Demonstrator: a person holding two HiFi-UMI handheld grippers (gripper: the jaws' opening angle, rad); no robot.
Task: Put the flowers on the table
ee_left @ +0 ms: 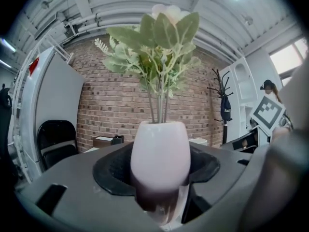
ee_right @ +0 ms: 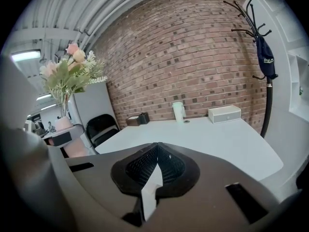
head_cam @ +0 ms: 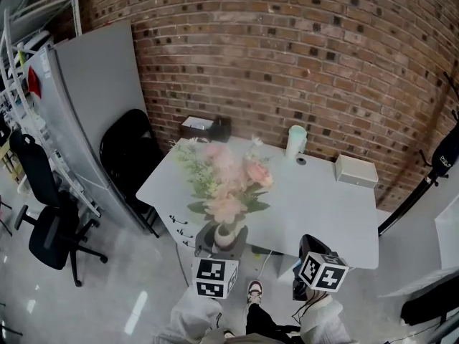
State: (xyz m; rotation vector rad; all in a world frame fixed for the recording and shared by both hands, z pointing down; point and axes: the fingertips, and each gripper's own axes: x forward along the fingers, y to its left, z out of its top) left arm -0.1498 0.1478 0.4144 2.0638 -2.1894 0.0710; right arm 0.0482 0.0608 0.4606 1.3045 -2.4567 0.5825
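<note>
Brick wall (head_cam: 287, 56) backs your white desk (head_cam: 315, 199). On your left gripper (ee_left: 159, 182), the fingers clasp the white vase (ee_left: 160, 151), flowers (ee_left: 154, 47) upright, at the desk's near edge. On your right gripper (ee_right: 153, 175), the fingers are pressed together, empty.

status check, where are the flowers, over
Left gripper jaws on vase, flowers upright, by table's near edge. Right gripper jaws together, empty. Cup, white box at far edge.

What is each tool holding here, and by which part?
Left tool holds the white vase of flowers by its lower body, jaws on either side. Right tool holds nothing; jaws together.
</note>
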